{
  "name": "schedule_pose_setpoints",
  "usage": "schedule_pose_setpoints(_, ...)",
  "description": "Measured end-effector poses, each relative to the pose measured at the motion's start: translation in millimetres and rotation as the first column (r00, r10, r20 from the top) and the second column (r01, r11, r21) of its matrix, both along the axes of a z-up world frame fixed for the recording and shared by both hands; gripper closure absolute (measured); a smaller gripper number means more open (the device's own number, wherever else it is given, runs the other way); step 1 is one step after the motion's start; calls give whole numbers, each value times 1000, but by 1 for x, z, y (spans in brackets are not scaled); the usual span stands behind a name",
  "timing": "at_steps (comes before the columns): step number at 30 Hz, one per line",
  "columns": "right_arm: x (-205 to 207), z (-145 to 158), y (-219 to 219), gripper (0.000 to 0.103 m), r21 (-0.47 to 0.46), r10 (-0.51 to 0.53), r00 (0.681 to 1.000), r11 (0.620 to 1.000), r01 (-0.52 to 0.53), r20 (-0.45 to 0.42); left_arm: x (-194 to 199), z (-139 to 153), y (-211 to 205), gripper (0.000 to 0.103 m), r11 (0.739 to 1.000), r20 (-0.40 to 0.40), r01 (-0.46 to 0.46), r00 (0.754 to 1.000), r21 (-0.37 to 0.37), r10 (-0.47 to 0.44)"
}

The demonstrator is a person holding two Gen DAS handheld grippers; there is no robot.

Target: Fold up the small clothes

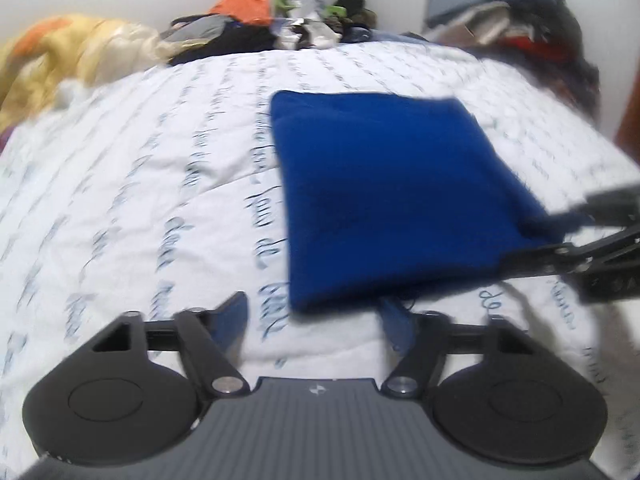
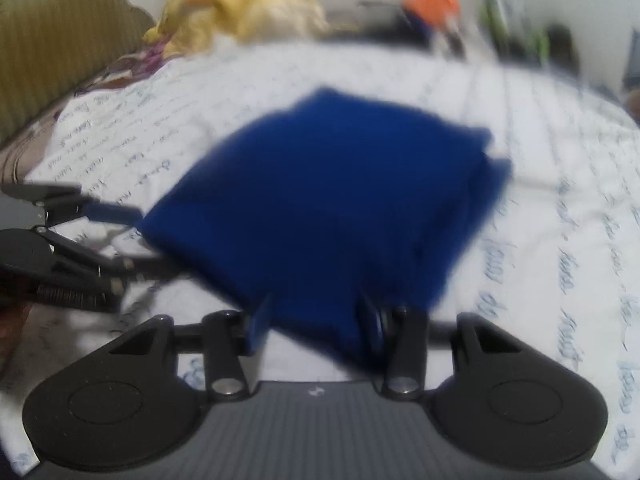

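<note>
Left gripper [image 1: 316,320]: fingers spread wide, nothing between them, poised just short of the near edge of the blue cloth [image 1: 384,200]. Right gripper [image 2: 316,328]: fingers apart, and the near corner of the cloth lies between them; heavy blur, so I cannot tell whether the pads bear on the fabric or merely flank it. In the left view the right gripper enters from the right at the cloth's near right corner.

Cloth: lies folded into a rough rectangle, flat on the white bedsheet with script print [image 1: 140,200], about mid-bed. A second layer shows at its far right edge in the right wrist view, so at least one fold looks done.

Farther back: yellow bedding [image 1: 60,52] at the left, a heap of mixed clothes [image 1: 280,20] along the far edge by the wall.

Judgement: mid-fold, at the stage of taking hold for another fold. Next move calls for both grippers to close on the near corners, catching all layers, then carry that edge across evenly so the layers do not slide.
</note>
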State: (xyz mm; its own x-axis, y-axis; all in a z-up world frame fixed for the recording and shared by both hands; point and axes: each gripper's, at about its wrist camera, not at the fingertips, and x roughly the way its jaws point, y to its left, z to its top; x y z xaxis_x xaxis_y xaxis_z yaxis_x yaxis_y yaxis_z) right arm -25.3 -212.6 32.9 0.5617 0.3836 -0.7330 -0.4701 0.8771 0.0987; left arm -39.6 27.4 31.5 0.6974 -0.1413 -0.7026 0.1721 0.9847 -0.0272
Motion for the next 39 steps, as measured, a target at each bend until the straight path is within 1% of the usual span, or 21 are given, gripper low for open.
schedule_pose_setpoints(1, -2, 5, -6, 56, 24, -32, 999, 999, 32, -17, -7, 4, 4, 31, 1000, 5, -5, 1000, -27, 6)
schedule_pose_setpoints(2, -7, 11, -14, 52, 58, -64, 998, 996, 64, -4, -11, 6, 5, 22, 999, 7, -11, 1000, -46, 12)
schedule_pose_setpoints(3, -11, 13, -19, 37, 87, -96, 995, 992, 94, 21, -15, 7, 4, 11, 998, 14, -16, 1000, -55, 17)
schedule_pose_setpoints(4, -18, 13, -22, 27, 100, -144, 988, 985, 139, 47, -18, 5, 0, 8, 999, 28, -19, 999, -49, 21)
schedule_pose_setpoints(5, -24, 9, -26, 14, 103, -201, 977, 976, 193, 72, -22, 3, -5, 7, 999, 37, -24, 999, -31, 25)
schedule_pose_setpoints(7, -36, -3, -27, 14, 72, -274, 957, 961, 268, 96, -23, -4, -16, 7, 999, 28, -35, 999, 3, 35)
schedule_pose_setpoints(9, -42, -19, -24, 13, 20, -312, 946, 950, 311, 93, -22, -12, -24, 6, 999, 12, -45, 999, 10, 45)
schedule_pose_setpoints(11, -43, -34, -17, 13, -30, -326, 940, 944, 330, 99, -25, -15, -30, 5, 998, 39, -58, 998, 37, 57)
schedule_pose_setpoints(13, -51, -41, -15, 3, -44, -345, 924, 933, 356, 165, -26, -16, -32, 3, 997, 39, -69, 997, 31, 68)
schedule_pose_setpoints(14, -53, -44, -14, 0, -38, -368, 914, 925, 379, 171, -26, -16, -33, 1, 997, 37, -73, 997, 28, 72)
schedule_pose_setpoints(16, -54, -43, -14, 0, -23, -388, 909, 918, 395, 154, -25, -19, -33, 0, 996, 44, -84, 996, 31, 83)
schedule_pose_setpoints(18, -52, -43, -10, 0, -31, -416, 897, 905, 425, 146, -26, -20, -33, 0, 995, 54, -94, 994, 29, 92)
schedule_pose_setpoints(20, -49, -41, -3, 0, -43, -426, 893, 899, 436, 145, -25, -21, -33, 0, 994, 65, -103, 993, 30, 100)
schedule_pose_setpoints(22, -47, -41, 4, 0, -36, -414, 896, 905, 424, 160, -25, -23, -32, 0, 993, 79, -114, 991, 27, 112)
schedule_pose_setpoints(26, -49, -41, -2, 0, -10, -414, 897, 907, 420, 156, -24, -24, -30, 0, 994, 87, -109, 990, 22, 107)
schedule_pose_setpoints(31, -51, -40, -2, 0, -11, -408, 899, 910, 414, 159, -25, -24, -30, 0, 993, 92, -118, 989, 20, 116)
schedule_pose_setpoints(35, -48, -37, -5, 0, 0, -407, 903, 912, 411, 140, -27, -24, -27, 0, 994, 91, -112, 990, 12, 110)
schedule_pose_setpoints(37, -44, -31, -14, 0, 71, -427, 900, 904, 422, 84, -30, -22, -23, 0, 994, 90, -110, 990, -11, 111)
schedule_pose_setpoints(38, -42, -27, -22, 0, 130, -430, 902, 898, 421, 46, -31, -20, -18, 0, 993, 87, -106, 990, -47, 110)
schedule_pose_setpoints(39, -38, -23, -31, 0, 189, -427, 904, 888, 419, 0, -30, -18, -10, 0, 989, 81, -109, 990, -100, 117)
